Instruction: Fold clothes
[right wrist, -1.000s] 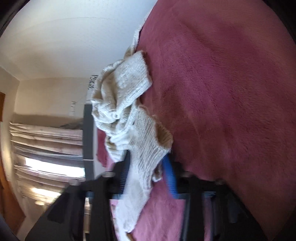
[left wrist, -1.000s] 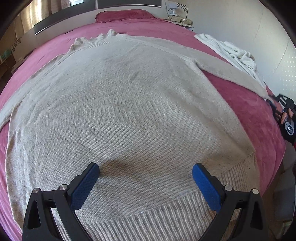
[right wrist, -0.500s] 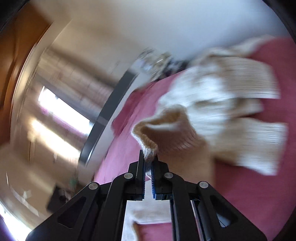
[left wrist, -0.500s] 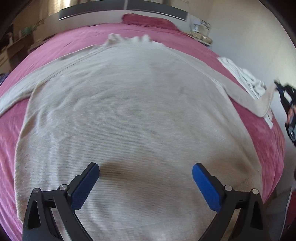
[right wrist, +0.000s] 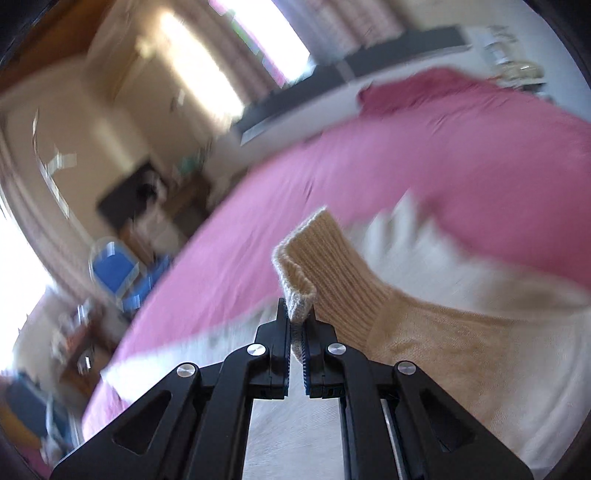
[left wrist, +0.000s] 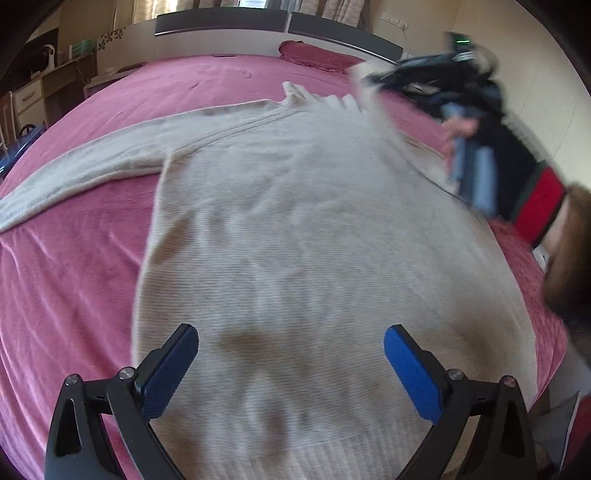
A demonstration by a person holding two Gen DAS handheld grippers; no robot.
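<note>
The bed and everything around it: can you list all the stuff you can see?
Beige knitted sweater: one, beige, spread flat on the bed, one sleeve stretched out to the side.
Ribbed sleeve cuff: one, beige, lifted and pinched by the right gripper.
Pink fuzzy bedspread: one, pink, covering the bed.
Pink pillow: one, pink, at the headboard.
Grey-and-white headboard: one, behind the bed.
Left gripper: black, blue pads, open above the hem.
Right gripper: black, shut on the cuff.
</note>
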